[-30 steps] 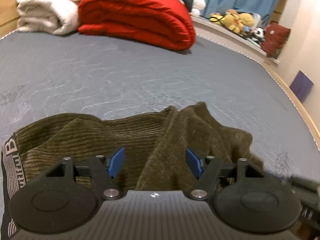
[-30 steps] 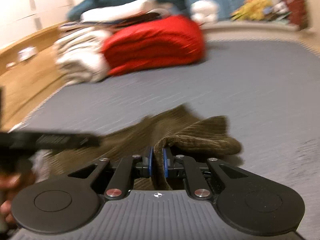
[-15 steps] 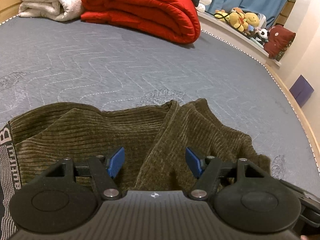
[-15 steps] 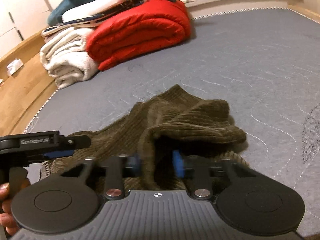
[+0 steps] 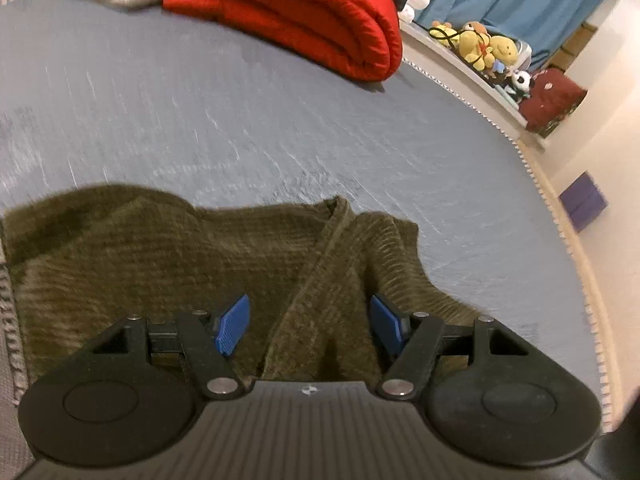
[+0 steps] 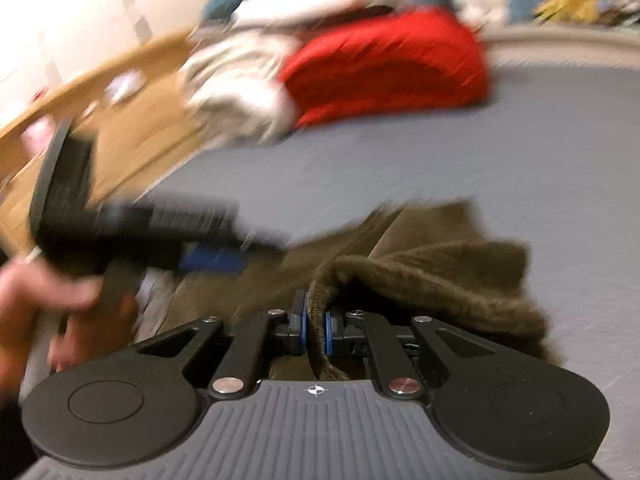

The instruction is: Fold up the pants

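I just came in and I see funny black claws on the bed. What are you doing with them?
A person is folding the brown pants on the bed, with a gripper in each hand. The right gripper is shut on a fold of the pants; its jaws have just been closing on the cloth. The left gripper hangs open over the pants, a ridge of cloth between its jaws, not pinched. The red blanket lies apart, farther back.

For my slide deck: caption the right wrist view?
Right tool shut on an edge of the olive corduroy pants on the grey mattress.
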`<action>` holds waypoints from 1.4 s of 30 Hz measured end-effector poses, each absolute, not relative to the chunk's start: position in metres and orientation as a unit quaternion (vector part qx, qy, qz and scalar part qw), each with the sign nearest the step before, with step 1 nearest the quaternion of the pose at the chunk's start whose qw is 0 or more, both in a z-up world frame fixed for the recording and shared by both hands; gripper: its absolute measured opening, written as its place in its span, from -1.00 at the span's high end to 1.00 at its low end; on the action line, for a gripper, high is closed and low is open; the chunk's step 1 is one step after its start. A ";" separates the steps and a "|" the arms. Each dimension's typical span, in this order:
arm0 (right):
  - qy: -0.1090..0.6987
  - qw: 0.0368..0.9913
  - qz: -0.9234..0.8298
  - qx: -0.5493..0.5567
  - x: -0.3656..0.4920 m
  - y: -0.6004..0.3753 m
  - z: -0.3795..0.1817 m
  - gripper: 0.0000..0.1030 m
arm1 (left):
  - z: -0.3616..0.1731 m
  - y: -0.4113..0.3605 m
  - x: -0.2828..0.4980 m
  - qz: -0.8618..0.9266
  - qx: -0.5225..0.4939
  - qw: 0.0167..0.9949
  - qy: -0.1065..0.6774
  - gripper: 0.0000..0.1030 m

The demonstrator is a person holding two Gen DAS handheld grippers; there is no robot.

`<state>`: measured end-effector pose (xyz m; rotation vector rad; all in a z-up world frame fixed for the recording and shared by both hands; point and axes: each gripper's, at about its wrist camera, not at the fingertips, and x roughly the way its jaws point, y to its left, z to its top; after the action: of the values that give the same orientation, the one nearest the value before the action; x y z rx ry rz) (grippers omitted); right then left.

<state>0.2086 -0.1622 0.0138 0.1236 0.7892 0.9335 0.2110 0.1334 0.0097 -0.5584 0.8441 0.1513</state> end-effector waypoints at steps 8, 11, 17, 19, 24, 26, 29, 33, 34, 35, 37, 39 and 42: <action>0.417 0.811 0.390 0.128 0.223 -0.176 0.001 0.20 | 0.003 0.124 0.216 -0.022 -0.297 0.855 0.424 0.11; 0.424 0.811 0.364 0.175 0.231 -0.191 -0.001 0.01 | 0.003 0.107 0.218 -0.051 -0.281 0.858 0.426 0.11; 0.432 0.788 0.311 0.310 0.242 -0.225 -0.014 -0.16 | -0.001 0.097 0.219 -0.064 -0.281 0.861 0.418 0.11; 0.434 0.777 0.295 0.347 0.248 -0.233 -0.020 -0.23 | 0.000 0.101 0.219 -0.046 -0.282 0.865 0.414 0.11; 0.449 0.777 0.293 0.331 0.256 -0.225 -0.031 -0.25 | 0.004 0.117 0.219 0.012 -0.282 0.872 0.400 0.11; 0.445 0.784 0.296 0.318 0.259 -0.218 -0.029 0.10 | 0.005 0.123 0.219 0.024 -0.282 0.874 0.396 0.11; 0.422 0.786 0.314 0.326 0.256 -0.221 -0.018 0.84 | 0.009 0.130 0.218 0.042 -0.277 0.878 0.388 0.11; 0.328 0.819 0.312 0.351 0.236 -0.244 0.016 0.87 | 0.019 0.143 0.214 0.060 -0.285 0.885 0.363 0.11; 0.305 0.824 0.296 0.374 0.230 -0.255 0.024 0.87 | 0.022 0.146 0.213 0.065 -0.286 0.888 0.356 0.11; 0.269 0.834 0.263 0.404 0.220 -0.272 0.033 0.87 | 0.025 0.149 0.212 0.069 -0.285 0.890 0.349 0.11; 0.165 0.868 0.155 0.442 0.188 -0.308 0.053 0.87 | 0.030 0.151 0.211 0.072 -0.281 0.894 0.340 0.11; 0.081 0.895 0.027 0.438 0.157 -0.335 0.067 0.87 | 0.032 0.149 0.212 0.070 -0.274 0.898 0.338 0.11; 0.092 0.903 -0.133 0.398 0.145 -0.363 0.059 0.85 | 0.031 0.140 0.216 0.055 -0.262 0.899 0.347 0.11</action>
<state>0.1448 -0.3627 0.0594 0.8222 0.1902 -0.2744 0.2162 0.1397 0.0310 -0.5423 0.7191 0.1141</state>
